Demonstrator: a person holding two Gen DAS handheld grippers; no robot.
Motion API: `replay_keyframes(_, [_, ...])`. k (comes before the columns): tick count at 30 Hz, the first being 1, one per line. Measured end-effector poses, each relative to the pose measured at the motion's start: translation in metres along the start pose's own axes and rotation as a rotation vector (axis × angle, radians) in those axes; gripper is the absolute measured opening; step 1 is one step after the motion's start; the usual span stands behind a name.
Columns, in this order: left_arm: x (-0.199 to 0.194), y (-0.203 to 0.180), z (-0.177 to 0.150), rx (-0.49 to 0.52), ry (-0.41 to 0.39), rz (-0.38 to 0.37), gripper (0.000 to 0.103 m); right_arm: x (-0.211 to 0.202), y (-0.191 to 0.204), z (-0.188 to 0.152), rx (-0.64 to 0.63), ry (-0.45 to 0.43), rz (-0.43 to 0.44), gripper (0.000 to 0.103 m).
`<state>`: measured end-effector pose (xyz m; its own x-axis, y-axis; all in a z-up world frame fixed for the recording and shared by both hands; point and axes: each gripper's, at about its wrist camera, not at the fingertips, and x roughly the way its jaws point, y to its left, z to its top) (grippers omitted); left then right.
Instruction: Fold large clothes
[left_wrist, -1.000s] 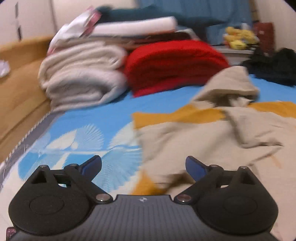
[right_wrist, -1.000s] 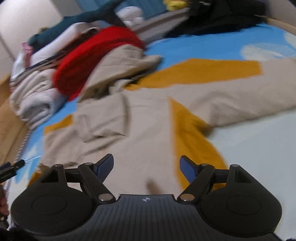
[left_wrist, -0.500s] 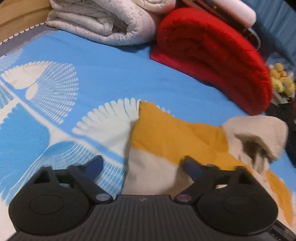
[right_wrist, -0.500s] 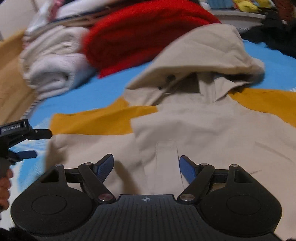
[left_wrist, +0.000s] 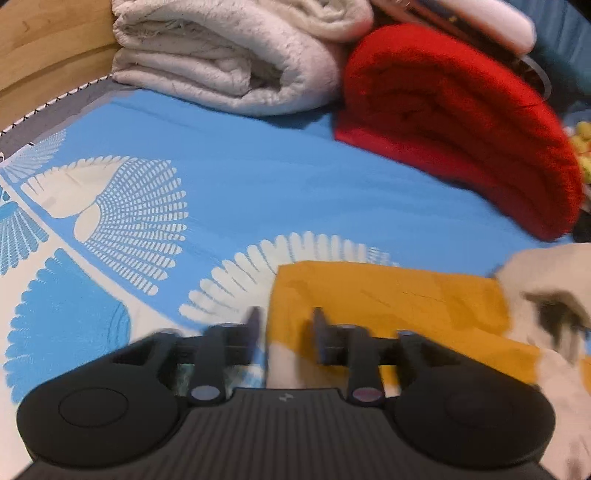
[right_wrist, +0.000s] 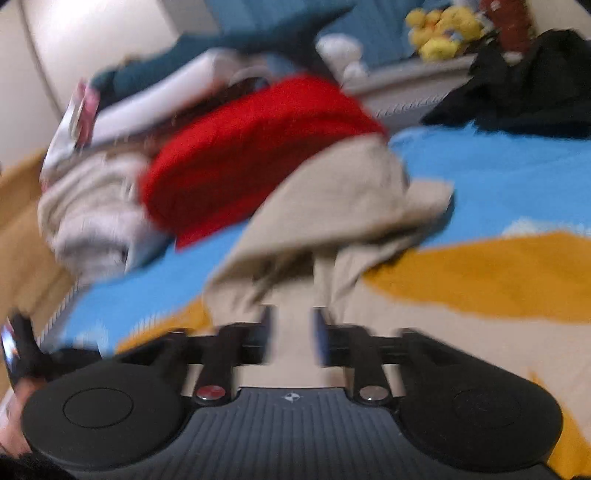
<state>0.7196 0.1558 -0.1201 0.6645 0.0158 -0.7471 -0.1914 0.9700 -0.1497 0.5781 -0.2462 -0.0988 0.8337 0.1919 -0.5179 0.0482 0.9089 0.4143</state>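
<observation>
The hoodie lies spread on the bed, a beige garment with mustard-yellow panels. Its hood is bunched toward the head of the bed, just in front of the red blanket.

Left gripper: fingers drawn close together at the hoodie's left edge, where a yellow panel meets beige cloth. Fabric shows in the narrow gap between the jaws (the blur prevents confirming a firm pinch, so whether the cloth is clamped cannot be told). The left finger sits over the bedsheet's white fan print; the right finger sits over the yellow panel.

Right gripper: fingers likewise drawn close, with a strip of beige cloth between them at the neck area, directly below the hood. This view is heavily motion-blurred, and a clamp cannot be confirmed here either.

Surroundings:
- A folded white blanket lies beside the red blanket at the head of the bed.
- A black garment lies at the far right of the bed.
- Yellow plush toys sit on the ledge behind it.
- The wooden bed frame borders the left side.
</observation>
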Motion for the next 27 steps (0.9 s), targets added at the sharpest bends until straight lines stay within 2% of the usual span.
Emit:
replay_keyframes(1, [-0.009,-0.002,-0.005,0.029,0.001,-0.003,0.06,0.006,0.006,-0.008,-0.042,0.026,0.031,0.053])
replay_keyframes(3, [-0.032,-0.005,-0.021,0.103,-0.003,0.015,0.061,0.019,0.025,-0.027,-0.153,0.07,0.066,0.059])
replay_keyframes(5, [-0.051,-0.005,-0.044,0.166,-0.004,0.013,0.071,0.034,0.047,-0.049,-0.286,0.108,0.054,0.075])
replay_keyframes(7, [-0.06,-0.005,-0.066,0.225,0.003,0.014,0.081,0.05,0.067,-0.073,-0.421,0.133,0.012,0.078])
replay_keyframes(9, [-0.058,-0.008,-0.088,0.314,0.021,0.063,0.082,0.064,0.084,-0.095,-0.574,0.13,-0.045,0.082])
replay_keyframes(10, [-0.054,-0.008,-0.096,0.351,0.027,0.085,0.079,0.071,0.092,-0.103,-0.659,0.11,-0.088,0.084])
replay_keyframes(11, [-0.048,-0.009,-0.102,0.392,0.038,0.104,0.072,0.078,0.1,-0.111,-0.745,0.098,-0.127,0.083])
replay_keyframes(12, [-0.042,-0.009,-0.105,0.427,0.047,0.121,0.069,0.084,0.104,-0.116,-0.8,0.1,-0.139,0.076])
replay_keyframes(13, [-0.039,-0.006,-0.106,0.446,0.041,0.14,0.068,0.084,0.107,-0.118,-0.824,0.097,-0.128,0.046])
replay_keyframes(14, [-0.037,-0.002,-0.106,0.458,0.029,0.171,0.066,0.085,0.11,-0.116,-0.824,0.103,-0.129,0.039])
replay_keyframes(15, [-0.034,0.004,-0.105,0.47,0.024,0.205,0.065,0.081,0.113,-0.109,-0.791,0.092,-0.132,0.032])
replay_keyframes(17, [-0.029,0.023,-0.101,0.451,0.026,0.253,0.065,0.066,0.113,-0.088,-0.665,0.048,-0.077,0.028])
replay_keyframes(20, [-0.03,0.047,-0.092,0.361,0.049,0.188,0.065,0.031,0.093,-0.042,-0.332,-0.026,0.056,0.028])
replay_keyframes(23, [-0.029,0.047,-0.09,0.355,0.054,0.191,0.064,-0.012,0.041,-0.011,0.004,-0.134,0.131,0.028])
replay_keyframes(25, [-0.029,0.04,-0.092,0.378,0.044,0.195,0.064,-0.031,-0.008,-0.008,0.211,-0.176,0.107,0.029])
replay_keyframes(26, [-0.03,0.036,-0.092,0.387,0.041,0.19,0.064,-0.034,-0.032,-0.013,0.305,-0.171,0.063,0.03])
replay_keyframes(27, [-0.03,0.033,-0.093,0.394,0.037,0.185,0.064,-0.037,-0.058,-0.02,0.393,-0.151,-0.036,0.031])
